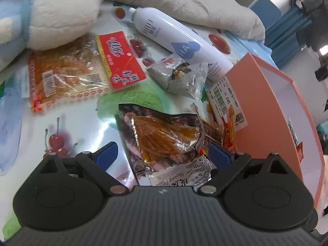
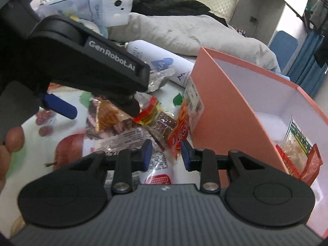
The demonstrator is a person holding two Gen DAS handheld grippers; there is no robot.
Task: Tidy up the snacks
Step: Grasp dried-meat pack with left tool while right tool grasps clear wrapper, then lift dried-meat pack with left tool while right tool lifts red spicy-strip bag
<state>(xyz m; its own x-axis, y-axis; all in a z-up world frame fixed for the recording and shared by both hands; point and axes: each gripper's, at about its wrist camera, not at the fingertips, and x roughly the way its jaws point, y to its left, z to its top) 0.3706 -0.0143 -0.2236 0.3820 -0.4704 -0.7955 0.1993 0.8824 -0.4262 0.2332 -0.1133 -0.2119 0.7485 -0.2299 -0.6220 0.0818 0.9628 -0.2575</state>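
Note:
An orange box [image 1: 266,94] with a white inside stands at the right; in the right wrist view [image 2: 229,102] it holds a red snack pack [image 2: 297,149]. My left gripper [image 1: 164,153] is open, its blue pads astride a dark foil snack bag [image 1: 164,135] lying on the table. The left gripper also shows in the right wrist view [image 2: 98,106], above the same snack pile. My right gripper [image 2: 166,153] is open over an orange snack packet [image 2: 180,127] beside the box wall. A red-labelled clear snack bag [image 1: 82,69] and a grey packet [image 1: 180,75] lie further back.
A white spray bottle [image 1: 180,41] lies behind the snacks. A plush toy [image 1: 51,14] sits at the back left, a grey cushion [image 1: 194,4] behind. The fruit-print tablecloth [image 1: 71,123] covers the table. A brown wafer pack [image 2: 162,125] lies in the pile.

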